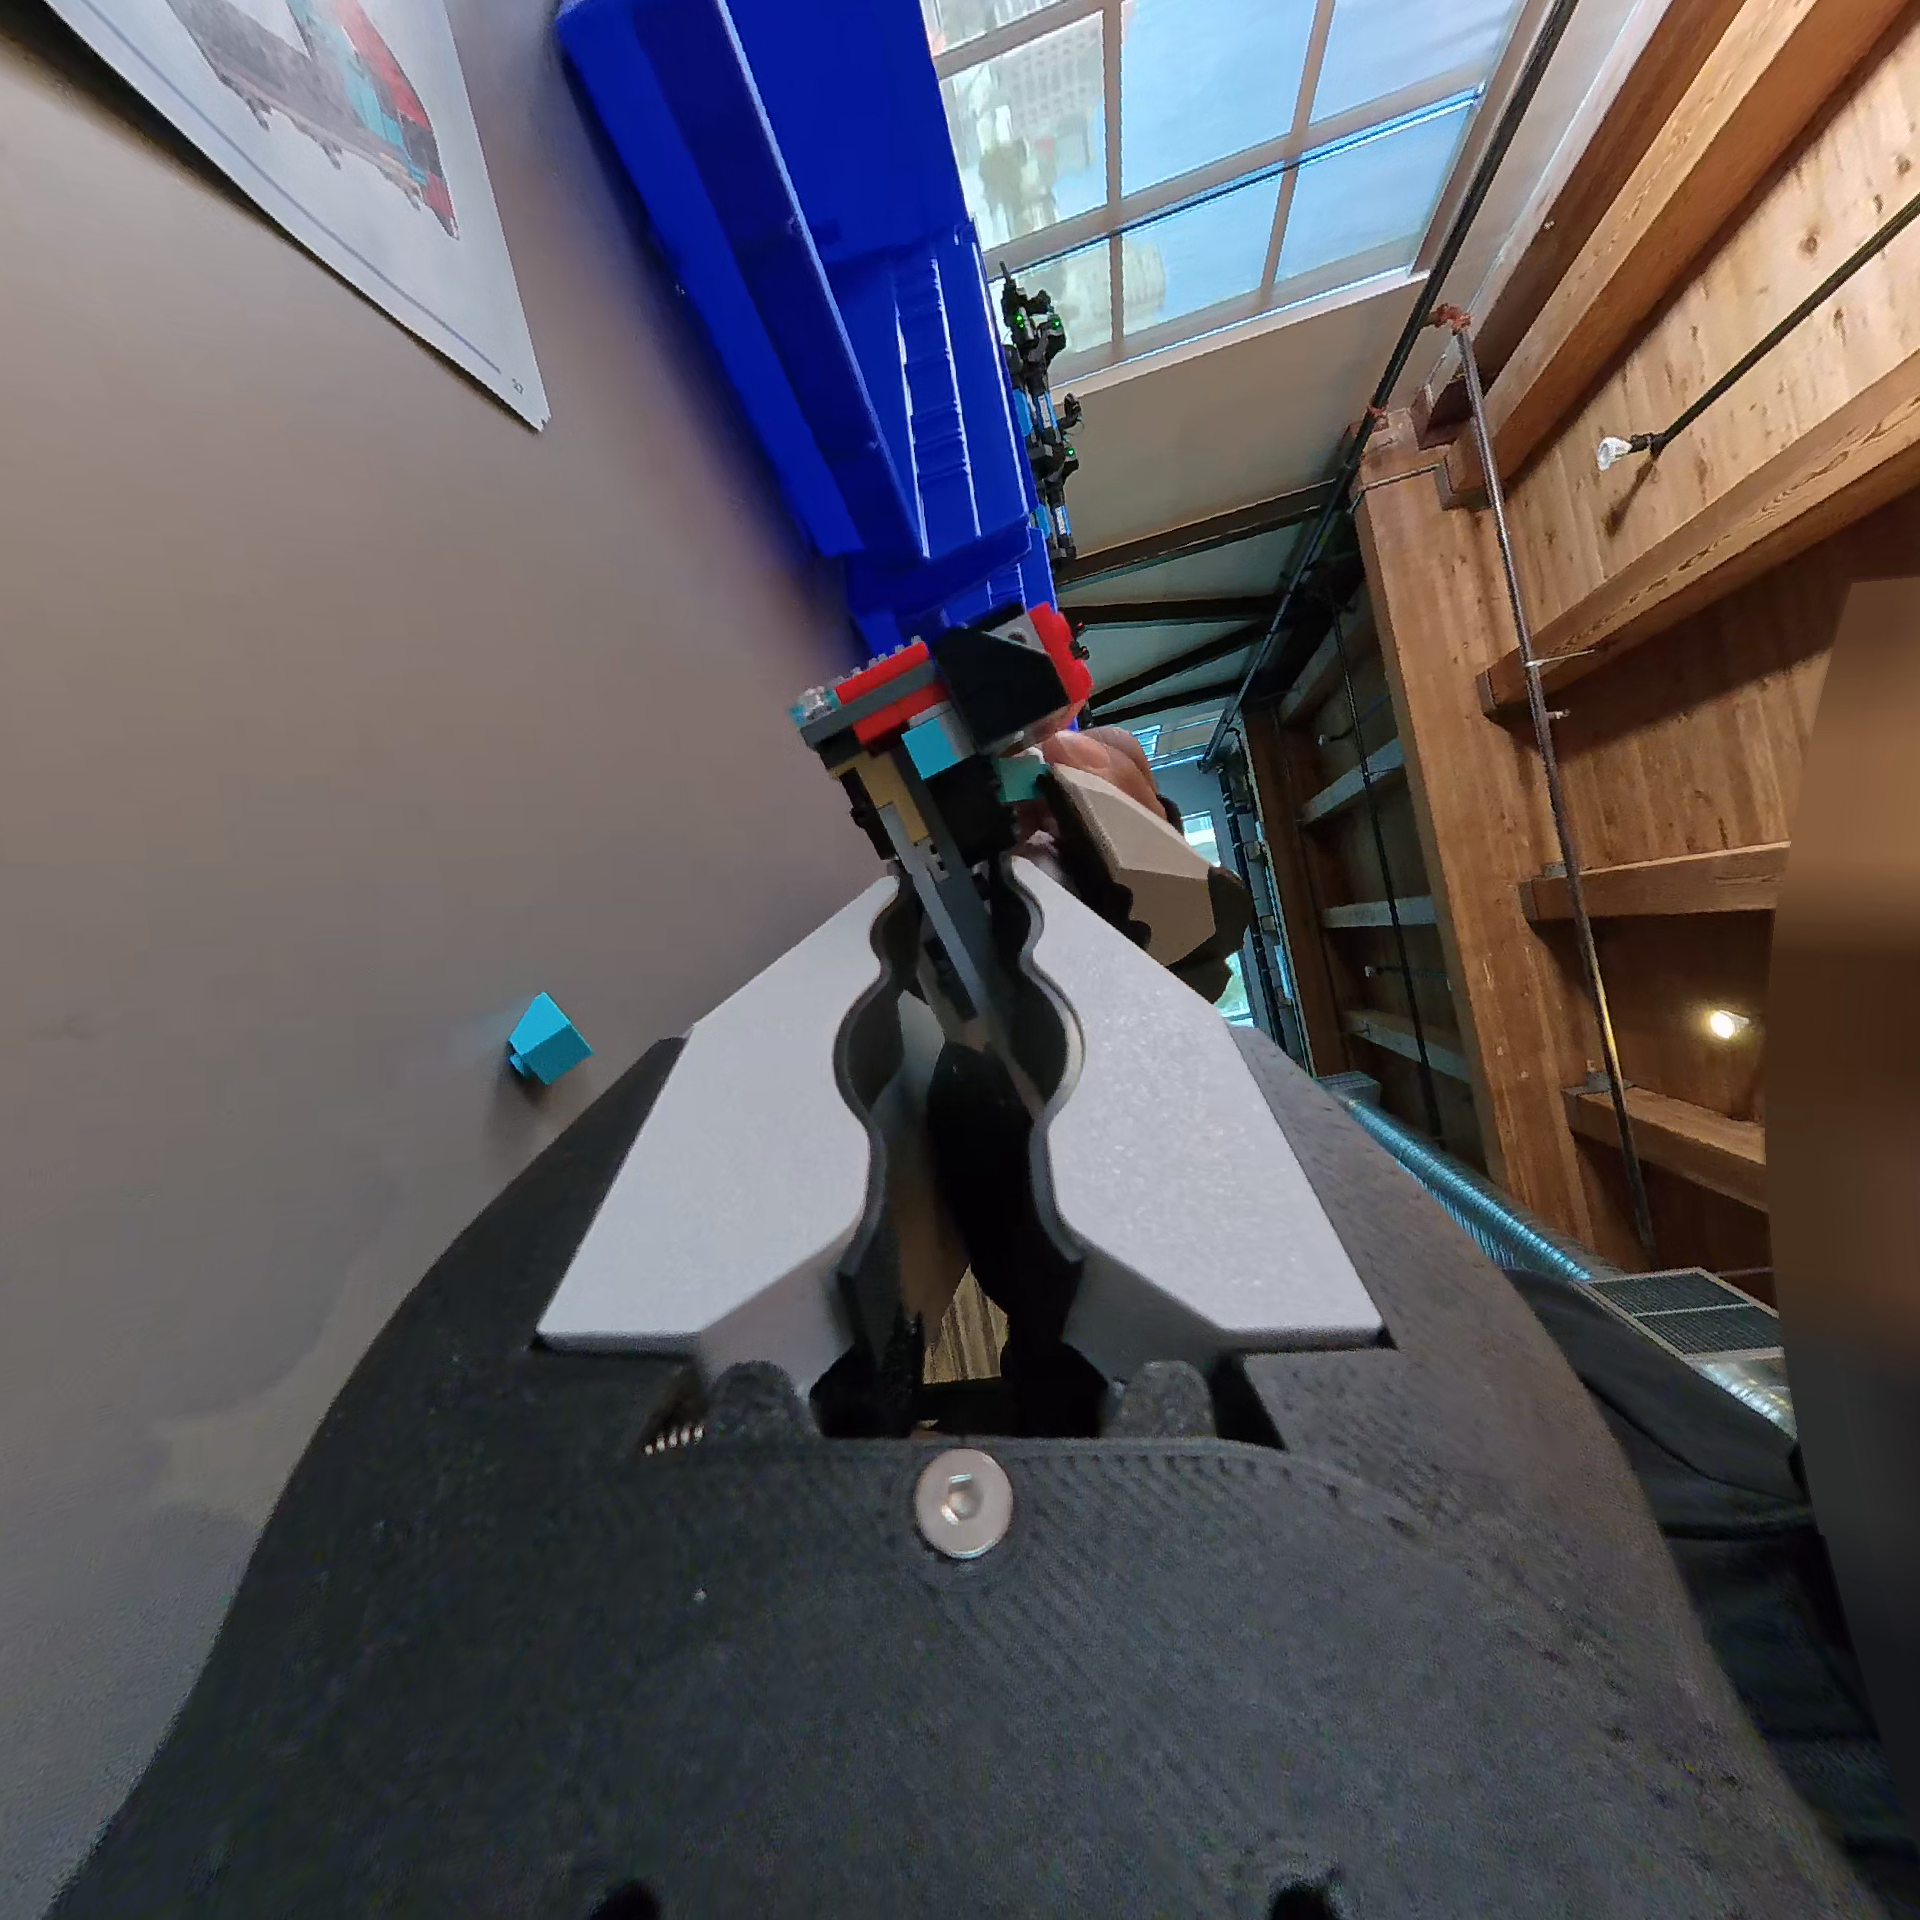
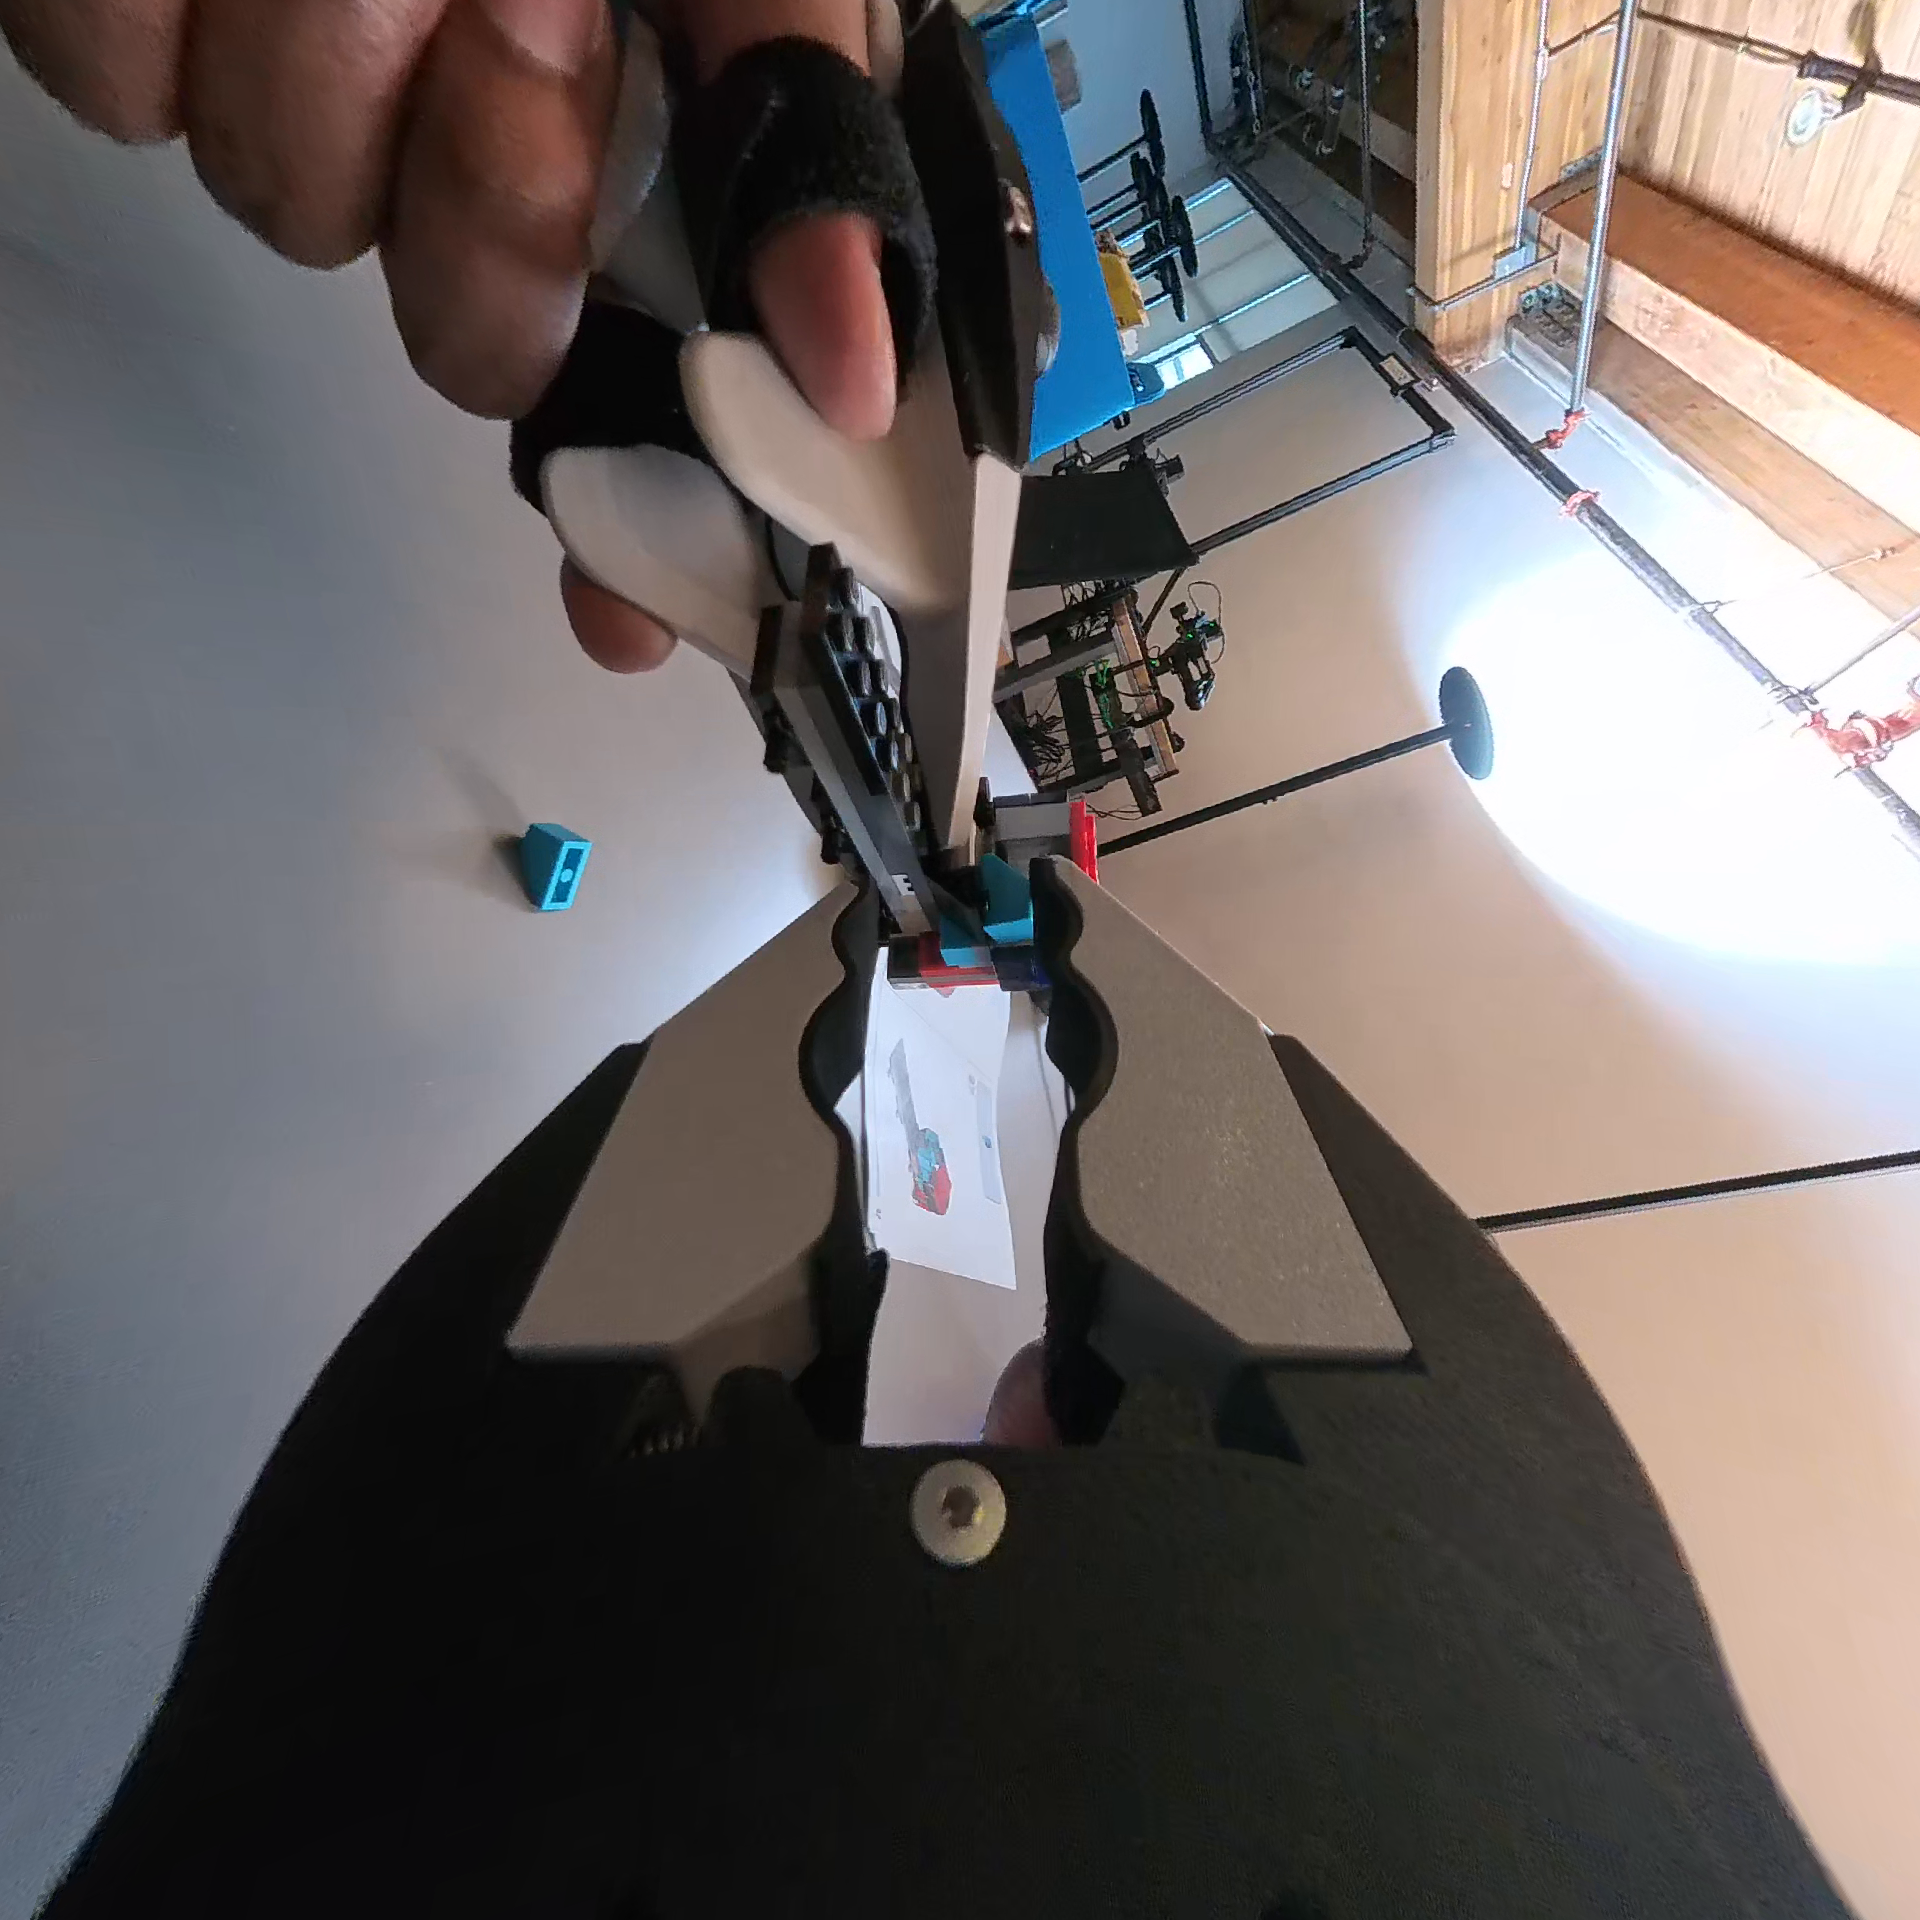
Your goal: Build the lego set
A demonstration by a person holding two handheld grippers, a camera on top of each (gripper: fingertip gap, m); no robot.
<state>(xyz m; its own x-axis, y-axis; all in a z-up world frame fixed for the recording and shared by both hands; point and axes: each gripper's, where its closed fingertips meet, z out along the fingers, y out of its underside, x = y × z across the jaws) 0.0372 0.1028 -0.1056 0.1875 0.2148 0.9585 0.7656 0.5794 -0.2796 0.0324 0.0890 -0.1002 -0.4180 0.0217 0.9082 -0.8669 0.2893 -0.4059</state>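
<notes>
Holding the lego build [image 1: 940,748] in my left gripper [image 1: 956,904], I see its fingers [image 1: 727,1122] closed almost fully on the dark grey baseplate, which runs up out of the narrow gap between them. The red, black and teal bricks sit at the far end of the plate, lifted clear of the worktop [image 1: 312,727]. From the right wrist view the same build [image 2: 862,748] hangs in front of me, studs toward the lens, with a hand [image 2: 540,208] wrapped round the left gripper above it. My right gripper [image 2: 951,909] has its fingers [image 2: 1195,1122] partly open, tips on either side of the build's lower end where a teal brick [image 2: 1003,899] sits; I cannot tell whether the pads are touching it or just beside it, so I cannot say whether I have a grip there.

A loose teal sloped brick [image 1: 549,1039] lies alone on the worktop, well apart from the build; the right view shows it too [image 2: 553,865]. An instruction sheet [image 1: 343,177] lies flat near one worktop corner, and it appears between my right fingers as well [image 2: 935,1143]. A blue bin [image 1: 831,312] stands along the far edge of the worktop.
</notes>
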